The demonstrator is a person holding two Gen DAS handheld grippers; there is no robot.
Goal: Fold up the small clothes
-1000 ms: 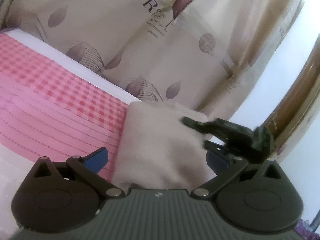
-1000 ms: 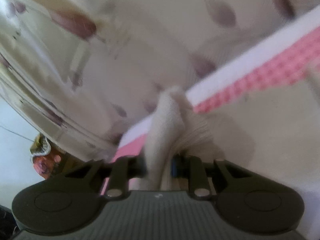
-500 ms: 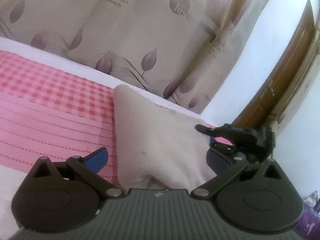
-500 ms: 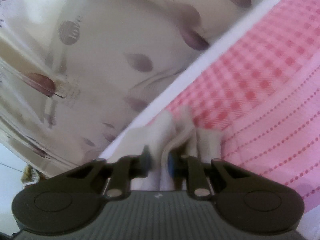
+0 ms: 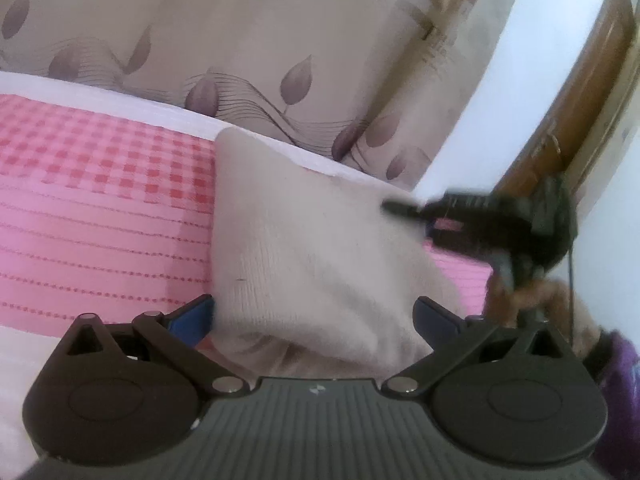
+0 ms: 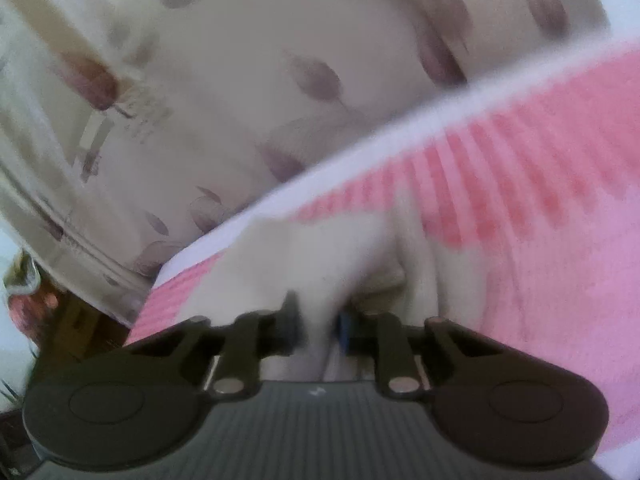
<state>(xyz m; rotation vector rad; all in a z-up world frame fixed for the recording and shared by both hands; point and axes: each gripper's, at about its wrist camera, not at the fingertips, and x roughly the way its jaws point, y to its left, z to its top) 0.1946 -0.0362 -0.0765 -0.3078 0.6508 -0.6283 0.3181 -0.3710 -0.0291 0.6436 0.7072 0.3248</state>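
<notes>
A pink checked bedcover point(image 5: 100, 208) spreads over the bed, with a white sheet edge point(image 5: 120, 100) along its far side. Behind hangs a beige curtain point(image 5: 260, 40) printed with purple leaves; a wooden door frame point(image 5: 580, 92) stands at the right of the left wrist view. Nothing lies on the bedcover near the cloth.

The cream knitted garment point(image 5: 312, 248) rests on the bedcover, its far corner touching the white edge. The left gripper point(image 5: 316, 316) has its blue-padded fingers point(image 5: 192, 316) spread wide, one on each side of the garment's near fold; whether the pads actually press the knit is hard to judge, and they appear to stand just beside it. The right gripper point(image 6: 318, 320) is nearly closed, pinching a bunched fold of the same garment point(image 6: 320, 248) between its fingers. That view is blurred. In the left wrist view the right gripper point(image 5: 404, 210) reaches the garment's right corner, with a hand point(image 5: 520, 296) behind it.
</notes>
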